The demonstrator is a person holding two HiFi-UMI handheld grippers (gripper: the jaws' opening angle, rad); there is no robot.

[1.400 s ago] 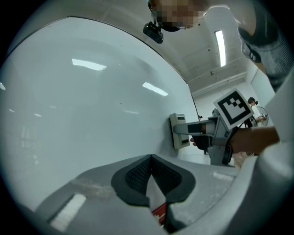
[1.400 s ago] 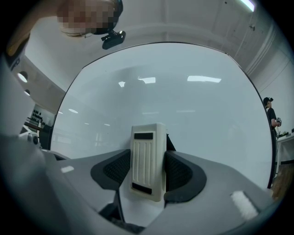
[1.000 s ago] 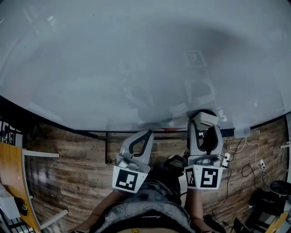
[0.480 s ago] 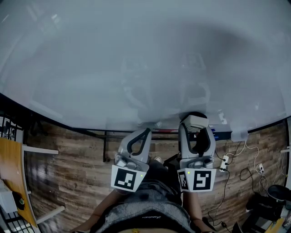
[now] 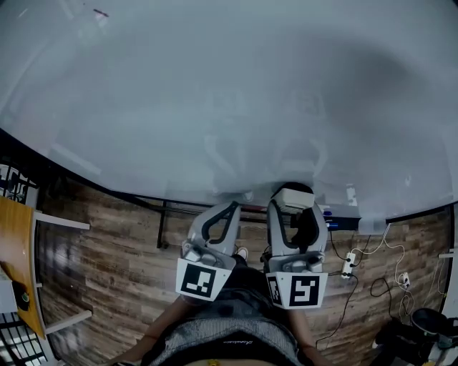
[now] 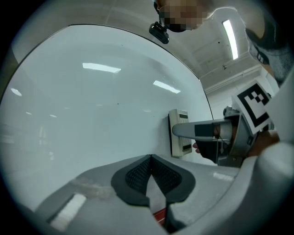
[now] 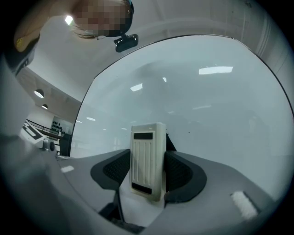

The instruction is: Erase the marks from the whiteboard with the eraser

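Small mark (image 5: 100, 12) now shows top-left on the whiteboard (image 5: 215, 93). My left gripper (image 6: 150, 176) has its jaws pinched together, empty. Right gripper (image 7: 148, 172), jaws clamped on the eraser (image 7: 148, 158), has slid left along the board's lower edge. Wiping prob isn't done.

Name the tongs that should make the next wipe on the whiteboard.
Right. The right tongs are shut on the eraser, held at the whiteboard. The left tongs are shut on nothing and would first need the eraser.
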